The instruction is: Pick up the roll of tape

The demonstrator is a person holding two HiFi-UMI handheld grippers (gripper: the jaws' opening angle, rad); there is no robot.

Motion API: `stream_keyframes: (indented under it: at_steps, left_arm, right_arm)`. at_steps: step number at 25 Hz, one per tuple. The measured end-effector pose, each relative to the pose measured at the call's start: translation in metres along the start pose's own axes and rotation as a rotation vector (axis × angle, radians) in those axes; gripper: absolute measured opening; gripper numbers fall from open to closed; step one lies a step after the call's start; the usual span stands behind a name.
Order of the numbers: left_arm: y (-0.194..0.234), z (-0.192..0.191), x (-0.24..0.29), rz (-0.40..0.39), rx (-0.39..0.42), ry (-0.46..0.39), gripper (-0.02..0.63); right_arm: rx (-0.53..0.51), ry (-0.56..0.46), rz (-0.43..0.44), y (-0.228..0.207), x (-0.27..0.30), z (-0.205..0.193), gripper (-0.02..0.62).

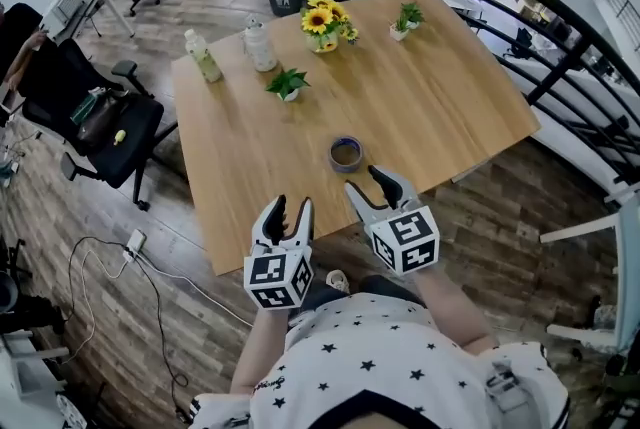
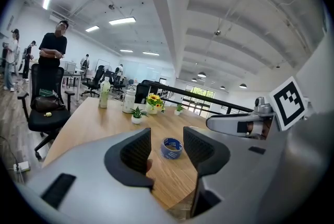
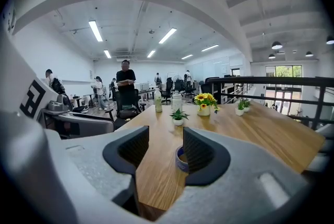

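Roll of tape (image 1: 346,154): lies flat, hole up, on the near middle of the bench (image 1: 450,107), close to its near edge and apart from everything else.
Handling: probably light and stiff, a wound ring on a hard core. The outer face looks smooth, so it may skid on the wood if nudged.
Where to hold: likely one jaw in the hole and one outside, pinching the ring wall, or else across its full width.
Right hand-held gripper (image 1: 363,181): jaws apart, nothing between them, tips just short of the roll on its near right.
Left hand-held gripper (image 1: 293,205): jaws apart and empty, farther back, over the near edge.
Beyond: a small potted plant (image 1: 287,83), two bottles (image 1: 203,55) and sunflowers (image 1: 325,20) stand far off.
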State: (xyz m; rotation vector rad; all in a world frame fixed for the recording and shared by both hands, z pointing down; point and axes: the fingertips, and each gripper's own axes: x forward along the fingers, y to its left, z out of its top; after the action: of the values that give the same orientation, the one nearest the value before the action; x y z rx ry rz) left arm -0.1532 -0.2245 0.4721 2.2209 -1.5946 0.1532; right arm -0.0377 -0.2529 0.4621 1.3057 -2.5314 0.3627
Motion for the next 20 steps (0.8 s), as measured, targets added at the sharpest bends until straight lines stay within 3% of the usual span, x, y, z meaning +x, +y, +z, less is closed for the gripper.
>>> stream_keyframes:
  at_steps: [20]
  left_arm:
    - [0.029,-0.005,0.068,0.056,-0.058,0.051,0.187]
  right_arm:
    - [-0.038,0.143,-0.014,-0.071,0.088,-0.031,0.187]
